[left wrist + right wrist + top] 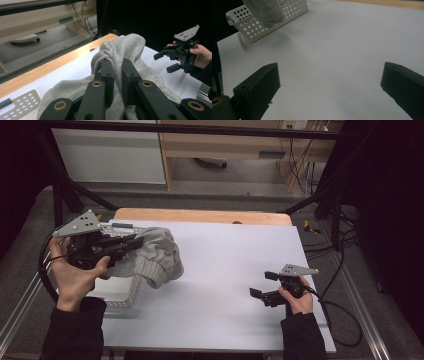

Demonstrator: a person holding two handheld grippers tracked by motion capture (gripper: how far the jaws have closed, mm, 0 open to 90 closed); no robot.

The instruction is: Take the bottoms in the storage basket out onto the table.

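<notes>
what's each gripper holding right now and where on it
The left gripper is shut on a ribbed edge of the grey sweatshirt, lifting it over the white basket. The right gripper is open and holds nothing.

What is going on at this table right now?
A person works with a gripper in each hand. The left gripper is shut on a grey knitted garment, holding it up above a white perforated basket at the table's left edge. The right gripper hangs open over the bare white table, holding nothing.
</notes>
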